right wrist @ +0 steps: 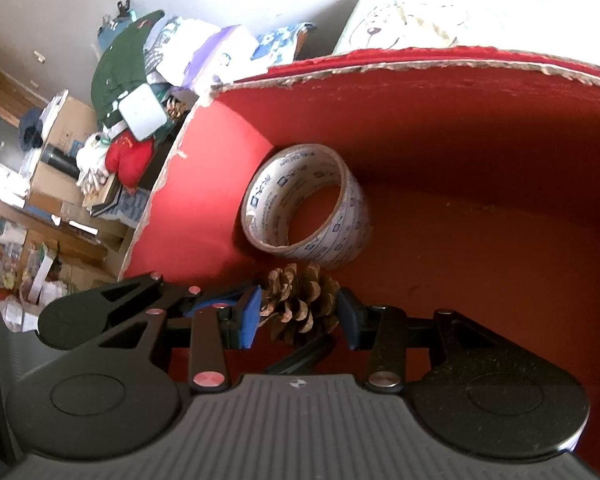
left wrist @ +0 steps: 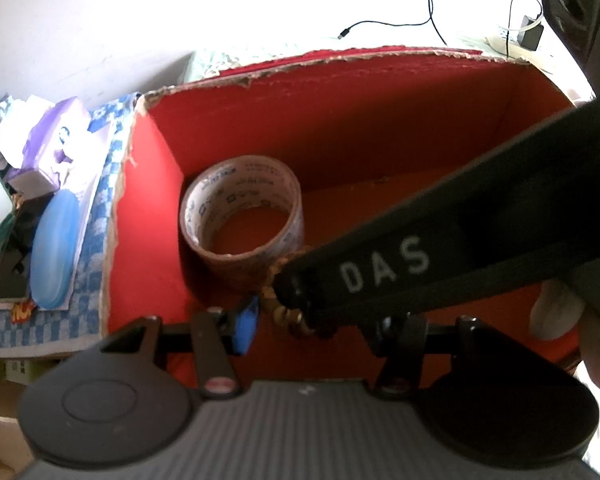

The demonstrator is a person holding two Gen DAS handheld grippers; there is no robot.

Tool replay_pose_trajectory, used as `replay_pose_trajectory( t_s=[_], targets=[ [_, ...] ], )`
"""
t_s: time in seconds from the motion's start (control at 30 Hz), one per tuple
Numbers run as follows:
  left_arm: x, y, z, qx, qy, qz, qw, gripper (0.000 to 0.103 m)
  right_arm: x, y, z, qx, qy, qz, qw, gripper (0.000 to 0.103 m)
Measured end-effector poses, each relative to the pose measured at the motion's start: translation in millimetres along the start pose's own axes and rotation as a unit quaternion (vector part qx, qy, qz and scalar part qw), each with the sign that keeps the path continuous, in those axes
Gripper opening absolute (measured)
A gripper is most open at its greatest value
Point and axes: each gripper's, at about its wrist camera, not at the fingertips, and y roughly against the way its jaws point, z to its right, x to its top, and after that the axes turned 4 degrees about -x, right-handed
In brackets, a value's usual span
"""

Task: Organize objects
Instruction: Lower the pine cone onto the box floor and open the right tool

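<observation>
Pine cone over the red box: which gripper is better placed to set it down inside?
Right. The right gripper already holds the pine cone inside the red box, beside the tape roll. The left gripper looks empty, its view blocked.

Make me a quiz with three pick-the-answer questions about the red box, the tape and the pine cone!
1. Where is the roll of tape?
A. Inside the red box, near its left wall
B. On the blue checked cloth outside
C. Between gripper fingers

2. How many tape rolls are in the box?
A. Three
B. One
C. None

3. What is the right gripper doing?
A. Wide open, holding nothing
B. Holding the tape
C. Closed on the pine cone

Answers:
1 A: the roll sits on the box floor by the left wall.
2 B: only one roll shows in both views.
3 C: the cone sits between the blue pads, both pressed against it.
</observation>
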Motion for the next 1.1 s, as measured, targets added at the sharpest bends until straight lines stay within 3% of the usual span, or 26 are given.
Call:
replay_pose_trajectory(
  t_s=[0.53, 1.1],
  targets=[
    [1.4, -2.5, 0.5, 0.005, 0.004, -0.016, 0.9999, 0.057, 0.9, -3.3, 1.5, 0.001, -0.01, -0.011, 1.0, 0.046],
    [4.2, -6.1, 2.3, 0.011, 0.005, -0.034, 0.9994, 0.057, -0.3, -0.5, 7.2, 0.03, -0.02, -0.013, 0.999, 0.046]
  ],
)
